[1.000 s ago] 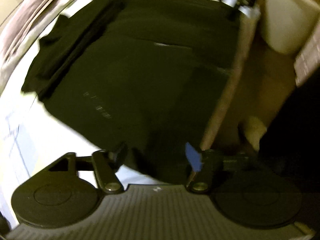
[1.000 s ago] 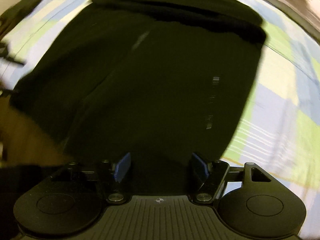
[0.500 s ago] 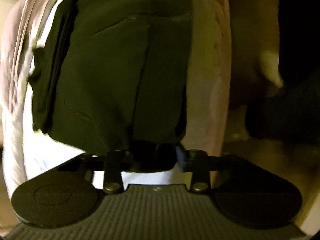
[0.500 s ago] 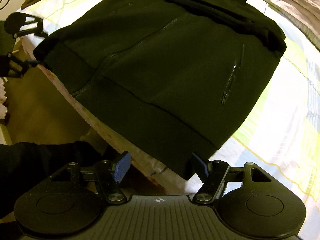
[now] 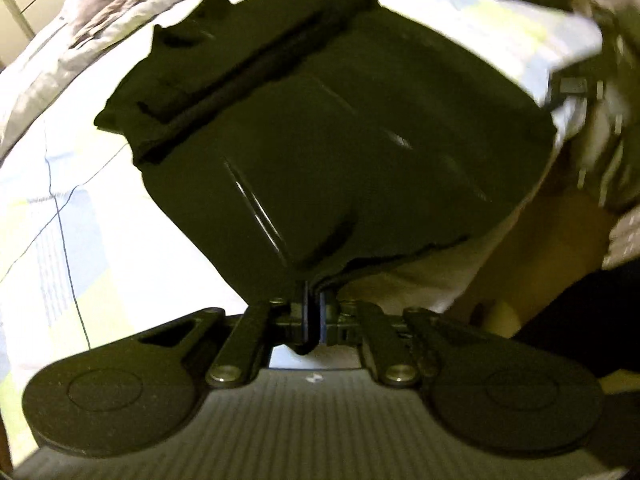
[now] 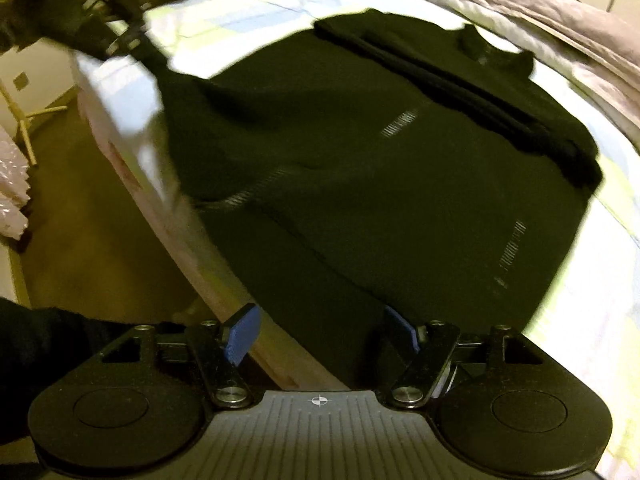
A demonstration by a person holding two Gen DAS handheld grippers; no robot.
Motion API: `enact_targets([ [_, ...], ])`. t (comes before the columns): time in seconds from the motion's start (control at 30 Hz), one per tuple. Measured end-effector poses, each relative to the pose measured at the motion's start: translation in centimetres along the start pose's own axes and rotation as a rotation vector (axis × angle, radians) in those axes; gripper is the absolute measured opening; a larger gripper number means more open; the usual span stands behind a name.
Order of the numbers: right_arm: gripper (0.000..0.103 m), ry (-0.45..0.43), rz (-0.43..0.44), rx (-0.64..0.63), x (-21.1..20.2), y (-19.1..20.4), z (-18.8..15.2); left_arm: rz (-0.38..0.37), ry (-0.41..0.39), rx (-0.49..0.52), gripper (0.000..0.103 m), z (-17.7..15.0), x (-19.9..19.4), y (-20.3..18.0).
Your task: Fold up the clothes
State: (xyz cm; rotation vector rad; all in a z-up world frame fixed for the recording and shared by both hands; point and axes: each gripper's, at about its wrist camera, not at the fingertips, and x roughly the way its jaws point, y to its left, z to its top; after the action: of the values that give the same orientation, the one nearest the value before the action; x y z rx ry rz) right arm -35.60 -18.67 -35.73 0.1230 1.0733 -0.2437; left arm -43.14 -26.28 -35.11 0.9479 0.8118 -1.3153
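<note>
Black zip-up jacket (image 5: 328,152) on the checked bed sheet (image 5: 60,240)
Left gripper (image 5: 313,312) pinches its hem at 6 o'clock; right gripper (image 6: 320,334) is wide open, holding nothing.

- No words, brand names or numbers can be read anywhere in either view.
- The right gripper (image 6: 320,334) carries a small round crosshair mark (image 6: 319,401) at the front edge of its ribbed body; it is a sign, not lettering.
- The left gripper (image 5: 313,312) carries a small pale mark (image 5: 313,378) at the same spot, too blurred to make out.
</note>
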Motion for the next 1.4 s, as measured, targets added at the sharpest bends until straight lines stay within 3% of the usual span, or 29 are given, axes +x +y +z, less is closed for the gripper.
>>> enact_targets([
  [0.1, 0.073, -0.028, -0.018, -0.083, 1.6, 2.4, 1.0, -0.016, -0.019, -0.021, 0.004, 0.5, -1.2, 1.0],
  [0.2, 0.073, -0.042, -0.162, -0.218, 3.4, 4.6, 1.1, -0.017, -0.029, -0.020, 0.004, 1.1, -1.9, 1.4],
  [0.33, 0.071, -0.005, -0.334, -0.254, 4.4, 3.5, 0.2, -0.015, -0.027, -0.008, 0.004, 1.1, -2.1, 1.4],
  [0.37, 0.061, 0.006, -0.372, -0.269, 4.4, 3.1, -0.3, -0.015, -0.026, 0.000, 0.004, 1.1, -2.0, 1.3],
  [0.47, 0.051, 0.029, -0.417, -0.309, 3.6, 1.4, -2.0, -0.005, -0.015, 0.057, 0.004, 1.1, -1.4, 0.7],
  [0.5, 0.046, 0.039, -0.414, -0.317, 3.4, 1.1, -2.3, 0.000, -0.009, 0.081, 0.004, 1.0, -1.3, 0.3],
  [0.57, 0.023, 0.055, -0.395, -0.353, 2.6, 0.6, -2.8, 0.011, 0.003, 0.126, 0.004, 0.9, -1.0, -0.5],
  [0.63, 0.014, 0.063, -0.375, -0.372, 1.9, 0.2, -2.6, 0.023, 0.014, 0.160, 0.004, 0.7, -1.0, -1.3],
  [0.77, 0.011, 0.084, -0.322, -0.356, 0.1, -1.5, -1.4, 0.015, 0.016, 0.152, 0.003, -0.4, -2.9, -2.6],
  [0.93, 0.010, 0.084, -0.265, -0.419, -3.7, -0.9, -0.6, 0.006, 0.032, 0.104, 0.003, -2.5, -6.4, -4.8],
  [1.23, 0.010, 0.162, -0.034, -0.436, -11.4, 4.1, -5.9, -0.010, 0.060, 0.018, 0.003, -6.1, -12.7, -8.7],
  [1.4, 0.010, 0.171, 0.026, -0.441, -14.6, 3.1, -6.0, 0.002, 0.033, -0.004, 0.003, -4.3, -14.3, -8.1],
])
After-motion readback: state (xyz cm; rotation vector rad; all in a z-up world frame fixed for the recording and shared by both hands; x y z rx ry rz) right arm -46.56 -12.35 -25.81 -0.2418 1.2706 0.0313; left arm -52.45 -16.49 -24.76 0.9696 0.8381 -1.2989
